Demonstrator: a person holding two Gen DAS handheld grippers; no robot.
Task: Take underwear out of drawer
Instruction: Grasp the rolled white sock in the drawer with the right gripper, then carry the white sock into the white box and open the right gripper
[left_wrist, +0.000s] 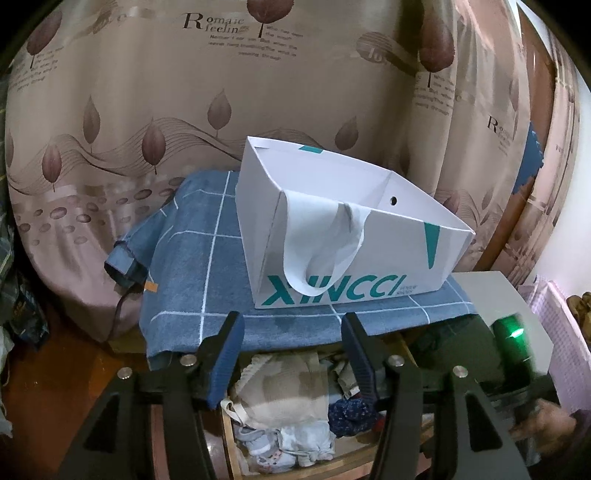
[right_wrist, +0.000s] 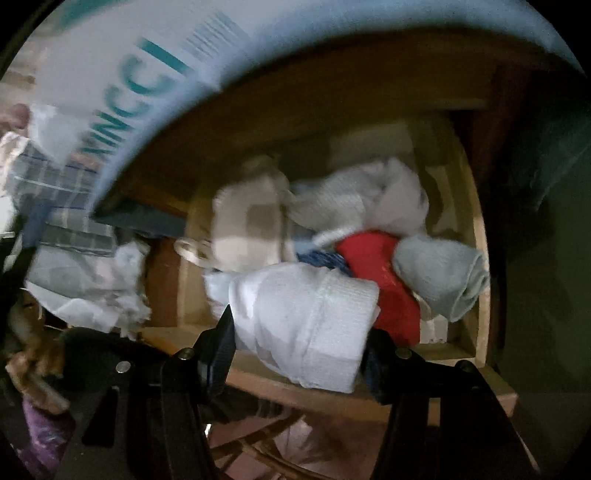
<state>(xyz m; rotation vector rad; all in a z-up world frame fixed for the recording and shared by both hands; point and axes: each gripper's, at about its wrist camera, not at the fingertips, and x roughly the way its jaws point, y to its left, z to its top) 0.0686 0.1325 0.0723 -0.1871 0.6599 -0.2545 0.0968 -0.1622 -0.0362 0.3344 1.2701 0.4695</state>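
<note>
Right gripper (right_wrist: 299, 354) clamped on a white folded underwear (right_wrist: 306, 325), held above the open drawer (right_wrist: 484, 295), presumably to clear the front edge. More garments remain inside (red, grey, beige). Left gripper (left_wrist: 293, 354) hangs over the drawer, jaws apart, nothing between them. White paper bag (left_wrist: 351, 229) sits above, likely the destination.

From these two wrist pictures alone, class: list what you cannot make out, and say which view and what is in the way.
- Drawer contents, left wrist view: the left tongs cover most of it.
- White garment, right wrist view: motion blur; its lower end is hidden behind the right tongs, so its type is unclear.
- White bag interior, left wrist view: hidden by its own front wall.
- Small print beside the bag logo: too small to read.
</note>
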